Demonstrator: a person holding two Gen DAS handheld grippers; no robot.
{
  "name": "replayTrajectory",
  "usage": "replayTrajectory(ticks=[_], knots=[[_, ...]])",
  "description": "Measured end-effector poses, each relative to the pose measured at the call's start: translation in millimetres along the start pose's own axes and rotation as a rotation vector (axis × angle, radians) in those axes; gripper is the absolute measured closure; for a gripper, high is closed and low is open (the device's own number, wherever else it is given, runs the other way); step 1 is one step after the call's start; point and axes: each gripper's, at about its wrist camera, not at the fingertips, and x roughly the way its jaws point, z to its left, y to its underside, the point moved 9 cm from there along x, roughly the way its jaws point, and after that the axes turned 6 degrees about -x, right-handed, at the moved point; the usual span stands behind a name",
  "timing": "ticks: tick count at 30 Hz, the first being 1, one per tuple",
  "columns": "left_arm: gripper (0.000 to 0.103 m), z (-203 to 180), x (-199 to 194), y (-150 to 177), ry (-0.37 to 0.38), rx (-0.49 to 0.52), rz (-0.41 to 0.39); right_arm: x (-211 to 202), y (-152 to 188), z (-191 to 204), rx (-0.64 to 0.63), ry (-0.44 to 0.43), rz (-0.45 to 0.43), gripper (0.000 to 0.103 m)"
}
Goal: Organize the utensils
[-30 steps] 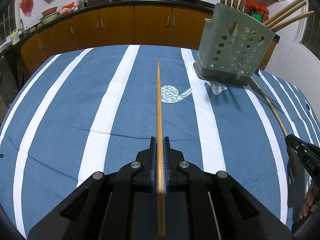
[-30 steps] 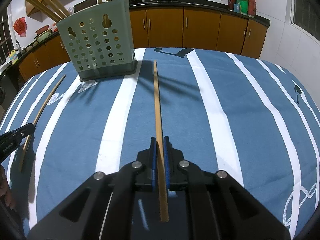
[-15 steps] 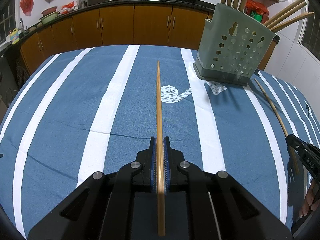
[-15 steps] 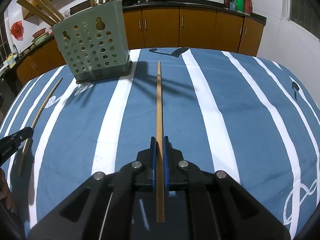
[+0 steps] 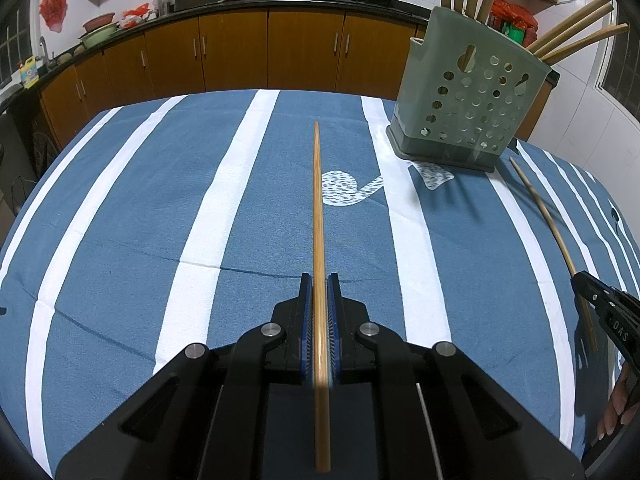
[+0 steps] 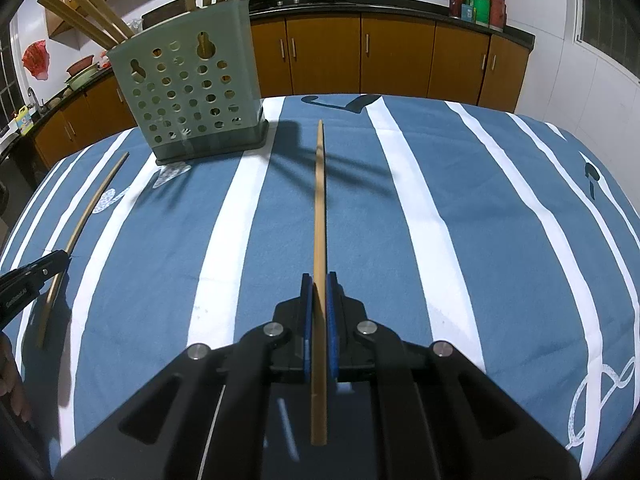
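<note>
Chopsticks are what is being tidied: the left tool (image 5: 319, 292) is clenched on one chopstick (image 5: 318, 208), the right tool (image 6: 318, 292) on another chopstick (image 6: 319, 200), each stick running forward from between the blue pads and sticking out behind them as well. The green holder (image 5: 468, 108) stands on the striped cloth of the counter (image 5: 160, 200), ahead and to the right of the left tool, ahead and to the left of the right one, with several chopsticks already leaning out of its top. Both held sticks are well apart from the holder, so neither is stowed yet. Likely trouble: with a long stick pinched near one end, the far tip could swing and miss the opening or knock the leaning sticks. A loose pinch could let it slip. The two tools converging on one holder could also collide.
</note>
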Motion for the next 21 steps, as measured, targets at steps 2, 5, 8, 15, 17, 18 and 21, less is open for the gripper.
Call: replayTrajectory(ticks=[2, 5, 8, 15, 17, 18, 21], knots=[[0.094, 0.1, 0.0, 0.0, 0.000, 0.000, 0.000, -0.3, 0.3, 0.0, 0.000, 0.000, 0.000, 0.094], [0.094, 0.2, -0.1, 0.0, 0.000, -0.001, 0.000, 0.0, 0.1, -0.2, -0.001, -0.001, 0.000, 0.094], [0.094, 0.1, -0.1, -0.2, 0.002, -0.002, 0.000, -0.2, 0.2, -0.2, 0.000, -0.001, 0.000, 0.094], [0.094, -0.6, -0.3, 0.2, -0.003, 0.007, 0.000, -0.4, 0.2, 0.0, -0.002, -0.001, 0.000, 0.094], [0.094, -2.8, -0.9, 1.8, -0.021, 0.037, 0.001, -1.0, 1.5, 0.5, -0.005, -0.002, 0.001, 0.094], [0.094, -3.1, -1.2, 2.6, -0.023, 0.042, 0.003, -1.3, 2.0, 0.5, -0.006, -0.004, 0.001, 0.094], [0.094, -0.3, -1.6, 2.9, -0.016, 0.039, 0.005, -1.4, 2.4, 0.9, -0.003, -0.006, 0.001, 0.094]])
